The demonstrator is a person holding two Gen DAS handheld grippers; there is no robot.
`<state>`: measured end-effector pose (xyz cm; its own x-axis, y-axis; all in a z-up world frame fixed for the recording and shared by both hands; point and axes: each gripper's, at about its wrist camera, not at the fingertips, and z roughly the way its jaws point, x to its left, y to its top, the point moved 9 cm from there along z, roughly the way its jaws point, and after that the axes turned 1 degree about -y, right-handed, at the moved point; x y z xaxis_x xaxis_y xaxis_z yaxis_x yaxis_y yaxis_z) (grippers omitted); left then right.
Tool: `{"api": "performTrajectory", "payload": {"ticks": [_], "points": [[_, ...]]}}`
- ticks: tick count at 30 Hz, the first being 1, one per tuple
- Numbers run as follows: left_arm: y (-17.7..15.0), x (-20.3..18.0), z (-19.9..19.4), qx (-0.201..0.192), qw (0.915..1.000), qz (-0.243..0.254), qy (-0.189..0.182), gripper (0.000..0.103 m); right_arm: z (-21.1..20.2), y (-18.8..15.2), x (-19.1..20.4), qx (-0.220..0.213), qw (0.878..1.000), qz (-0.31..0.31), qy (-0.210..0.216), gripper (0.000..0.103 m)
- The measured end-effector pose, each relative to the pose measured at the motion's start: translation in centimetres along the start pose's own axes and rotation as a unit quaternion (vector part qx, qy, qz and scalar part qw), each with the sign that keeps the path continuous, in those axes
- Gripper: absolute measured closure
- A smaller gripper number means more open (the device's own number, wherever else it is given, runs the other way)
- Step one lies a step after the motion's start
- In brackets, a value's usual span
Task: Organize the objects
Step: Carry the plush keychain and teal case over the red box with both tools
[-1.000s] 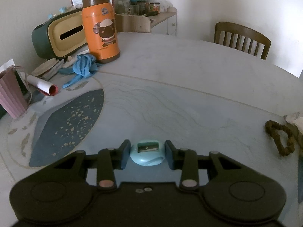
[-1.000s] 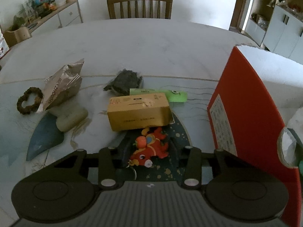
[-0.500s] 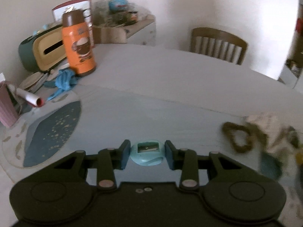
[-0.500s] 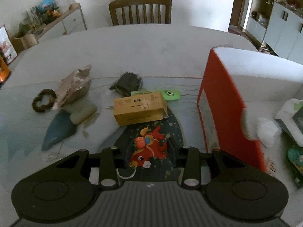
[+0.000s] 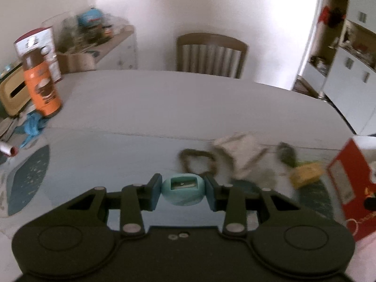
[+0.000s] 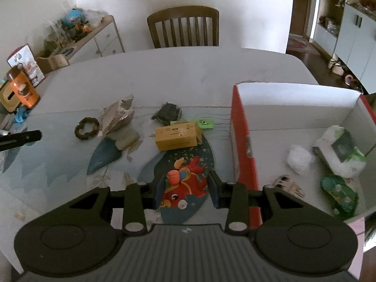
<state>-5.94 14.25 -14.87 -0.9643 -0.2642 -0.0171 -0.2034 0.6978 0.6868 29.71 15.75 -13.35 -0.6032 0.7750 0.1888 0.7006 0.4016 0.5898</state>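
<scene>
My left gripper (image 5: 182, 191) is shut on a light blue pencil sharpener (image 5: 182, 192), held above the table. My right gripper (image 6: 186, 189) is shut on a red fish toy (image 6: 184, 183), lifted over the table beside the red box (image 6: 244, 141). The red box stands open at the right, holding a white fluffy ball (image 6: 300, 159), a white and green packet (image 6: 340, 150), a green pouch (image 6: 339, 196) and a small patterned item (image 6: 289, 184). On the table lie a yellow carton (image 6: 178, 135), a brown ring (image 6: 87, 128), a silver foil bag (image 6: 117, 116) and a dark cloth lump (image 6: 168, 112).
An orange flask (image 5: 42, 82) and a tissue box (image 5: 11, 94) stand at the far left, by a blue cloth (image 5: 31, 127). A wooden chair (image 6: 184, 27) is behind the table. A green tag (image 6: 204, 123) lies behind the carton. A pale bar (image 6: 125, 138) sits by the foil bag.
The left gripper has swung right with the sharpener, bringing the red box into its view. The right gripper has risen and pulled back with the fish toy; the box's inside now shows.
</scene>
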Motion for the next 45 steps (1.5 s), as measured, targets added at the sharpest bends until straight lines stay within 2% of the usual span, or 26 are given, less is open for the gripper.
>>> {"api": "performTrajectory", "payload": {"ticks": [8,15,27,37,45], "points": [[0.5,-7.3,-2.5,0.001,0.9977,0.049,-0.047,0.065,-3.9,0.7,-3.5,-0.018,0.999,0.027,0.013,0.065],[1.4,-14.8,-4.4,-0.016,0.9913,0.089,-0.096,0.065,-6.7,2.0,-7.4,-0.048,0.998,0.031,0.015,0.065],[1.3,-26.2,-4.9,-0.017,0.9784,0.127,-0.162,0.065,-7.8,2.1,-14.3,-0.06,0.998,0.029,-0.001,0.065],[0.6,-32.4,-3.1,-0.001,0.9749,0.146,-0.168,0.065,-6.2,1.6,-19.8,-0.049,0.998,0.02,-0.017,0.065],[0.3,-36.7,-0.5,0.007,0.9728,0.169,-0.158,0.065,-4.1,1.2,-21.5,-0.033,0.999,0.0,-0.015,0.065]]}}
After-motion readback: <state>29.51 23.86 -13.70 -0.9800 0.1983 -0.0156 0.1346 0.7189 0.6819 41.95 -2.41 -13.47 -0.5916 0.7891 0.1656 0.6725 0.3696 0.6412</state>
